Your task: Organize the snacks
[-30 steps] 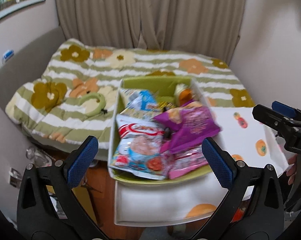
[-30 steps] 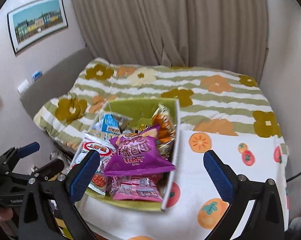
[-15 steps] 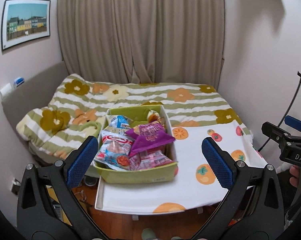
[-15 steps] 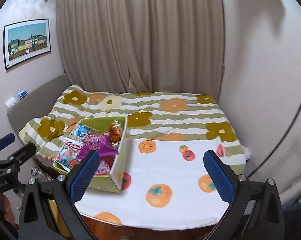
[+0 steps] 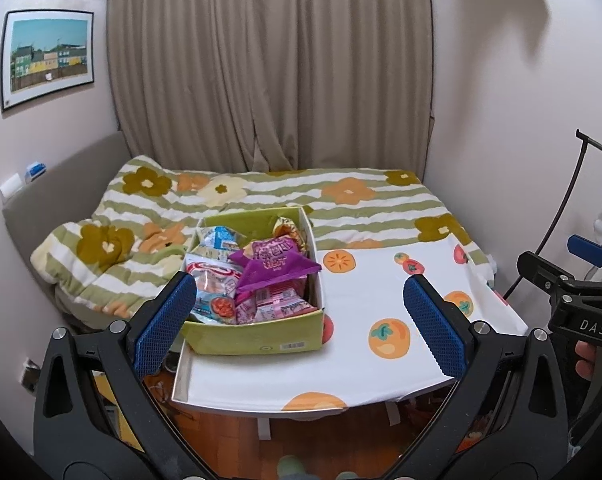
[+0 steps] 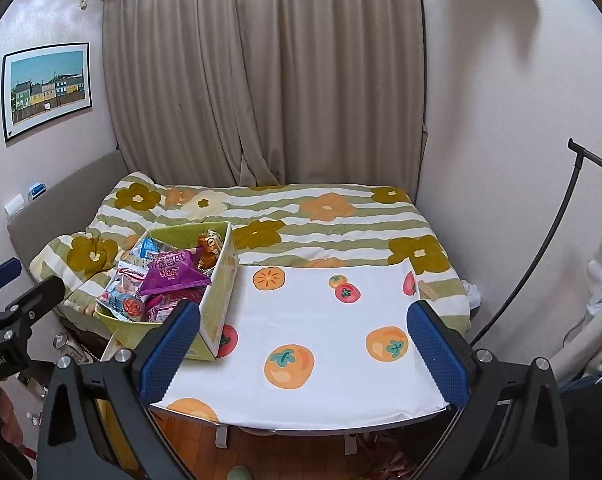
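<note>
A green box full of snack packets stands on the left part of a small table with a white fruit-print cloth. A purple packet lies on top, with a red-and-white packet and a pink packet beside it. My left gripper is open and empty, held back from the table's front edge. My right gripper is open and empty, also back from the table.
A bed with a green striped flower quilt lies behind the table. Curtains hang at the back. A framed picture is on the left wall. A black stand leans at the right. The floor is wood.
Both grippers have pulled far back and up from the snack box. The whole table and bed now show. Both stay open and empty.
</note>
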Action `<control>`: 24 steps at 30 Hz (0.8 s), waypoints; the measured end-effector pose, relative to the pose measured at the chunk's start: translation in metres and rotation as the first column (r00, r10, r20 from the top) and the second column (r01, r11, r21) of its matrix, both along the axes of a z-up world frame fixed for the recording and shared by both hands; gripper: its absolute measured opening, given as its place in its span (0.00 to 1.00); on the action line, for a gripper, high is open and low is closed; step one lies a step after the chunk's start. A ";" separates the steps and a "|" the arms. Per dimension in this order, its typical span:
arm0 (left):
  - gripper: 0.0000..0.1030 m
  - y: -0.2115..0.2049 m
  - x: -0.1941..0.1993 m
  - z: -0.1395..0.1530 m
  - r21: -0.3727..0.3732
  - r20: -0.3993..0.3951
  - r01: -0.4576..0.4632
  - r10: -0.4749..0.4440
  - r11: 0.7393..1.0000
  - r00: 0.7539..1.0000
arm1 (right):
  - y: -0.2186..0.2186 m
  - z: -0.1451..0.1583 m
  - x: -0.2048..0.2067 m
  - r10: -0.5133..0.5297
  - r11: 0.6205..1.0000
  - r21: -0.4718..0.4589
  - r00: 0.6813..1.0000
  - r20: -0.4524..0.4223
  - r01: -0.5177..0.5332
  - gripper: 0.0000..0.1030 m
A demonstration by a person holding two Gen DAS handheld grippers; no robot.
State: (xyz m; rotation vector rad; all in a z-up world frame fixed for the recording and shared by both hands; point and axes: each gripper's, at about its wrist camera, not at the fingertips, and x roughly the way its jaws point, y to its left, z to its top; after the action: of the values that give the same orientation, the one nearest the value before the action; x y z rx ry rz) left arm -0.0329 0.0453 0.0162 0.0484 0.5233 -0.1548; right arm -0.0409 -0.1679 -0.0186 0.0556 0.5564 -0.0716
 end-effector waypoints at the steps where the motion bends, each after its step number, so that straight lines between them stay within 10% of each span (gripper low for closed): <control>1: 1.00 -0.001 0.000 0.000 -0.001 -0.001 0.002 -0.002 1.000 1.000 | -0.001 0.000 -0.001 -0.003 1.000 -0.003 1.000 0.000 0.003 1.00; 24: 1.00 -0.008 0.004 -0.002 0.003 0.001 0.001 -0.001 1.000 1.000 | -0.006 -0.005 0.000 -0.008 1.000 0.000 1.000 -0.008 0.008 1.00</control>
State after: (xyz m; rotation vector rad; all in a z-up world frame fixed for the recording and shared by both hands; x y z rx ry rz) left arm -0.0291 0.0377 0.0143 0.0520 0.5221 -0.1552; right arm -0.0411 -0.1744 -0.0234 0.0574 0.5638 -0.0800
